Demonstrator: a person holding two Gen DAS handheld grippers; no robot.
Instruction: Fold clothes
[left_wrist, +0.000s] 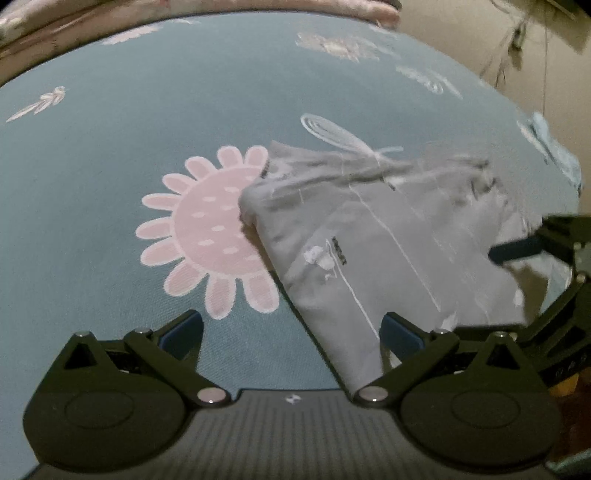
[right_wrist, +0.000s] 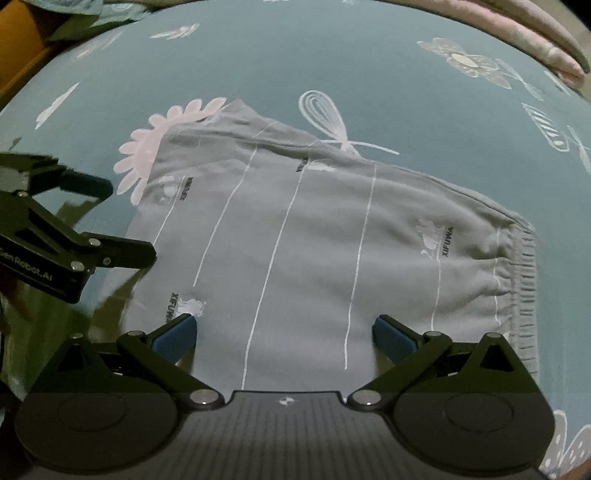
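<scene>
Teal flower-print bedsheet (right_wrist: 369, 74) under folded grey shorts (right_wrist: 314, 229), pink blanket (right_wrist: 535, 40) beyond.

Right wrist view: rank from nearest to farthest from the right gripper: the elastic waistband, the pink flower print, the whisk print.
From the right gripper:
1. Elastic waistband, low on the right.
2. Pink flower print, upper left, partly under the grey shorts.
3. Whisk print, beyond the shorts' far edge.
</scene>
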